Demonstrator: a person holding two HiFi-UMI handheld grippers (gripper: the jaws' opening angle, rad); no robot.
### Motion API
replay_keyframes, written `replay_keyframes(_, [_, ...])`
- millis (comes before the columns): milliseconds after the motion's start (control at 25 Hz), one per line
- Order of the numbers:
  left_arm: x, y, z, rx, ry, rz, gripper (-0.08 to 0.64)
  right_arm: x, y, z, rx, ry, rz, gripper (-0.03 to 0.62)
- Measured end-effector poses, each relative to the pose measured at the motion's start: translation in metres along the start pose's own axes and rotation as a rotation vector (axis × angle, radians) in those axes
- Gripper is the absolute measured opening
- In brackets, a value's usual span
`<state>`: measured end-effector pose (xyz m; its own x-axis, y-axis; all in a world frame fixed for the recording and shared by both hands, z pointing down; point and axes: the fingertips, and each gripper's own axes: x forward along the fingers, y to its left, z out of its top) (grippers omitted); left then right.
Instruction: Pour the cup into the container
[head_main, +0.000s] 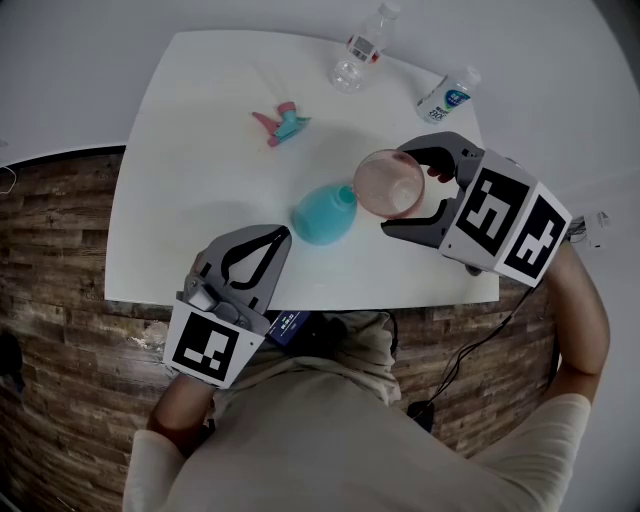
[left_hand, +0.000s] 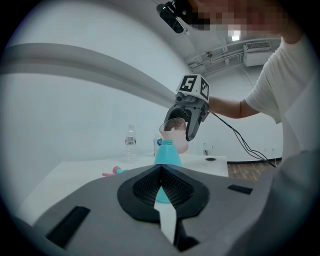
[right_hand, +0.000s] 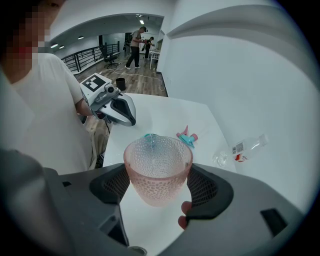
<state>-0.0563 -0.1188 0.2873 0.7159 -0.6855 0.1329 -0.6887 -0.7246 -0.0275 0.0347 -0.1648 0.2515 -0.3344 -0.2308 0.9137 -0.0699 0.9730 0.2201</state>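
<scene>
as the pour stands: cup (head_main: 388, 184) tilted at container (head_main: 320, 218) mouth, looks near empty
right claw (right_hand: 158, 181): clamped on cup
left claw (left_hand: 161, 172): closed, empty

Bright, even overhead light floods the square white table (head_main: 200, 150) — shadows faint, glare slight; fisheye curvature and dark vignetted corners frame both gripper views.
</scene>
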Motion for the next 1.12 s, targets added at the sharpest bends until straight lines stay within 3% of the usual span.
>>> replay_keyframes(1120, [-0.0018,0.0002,-0.0019,-0.007,-0.001,0.003,0.011,0.0009,0.0004,0.0009,-0.045,0.062,-0.005,0.365])
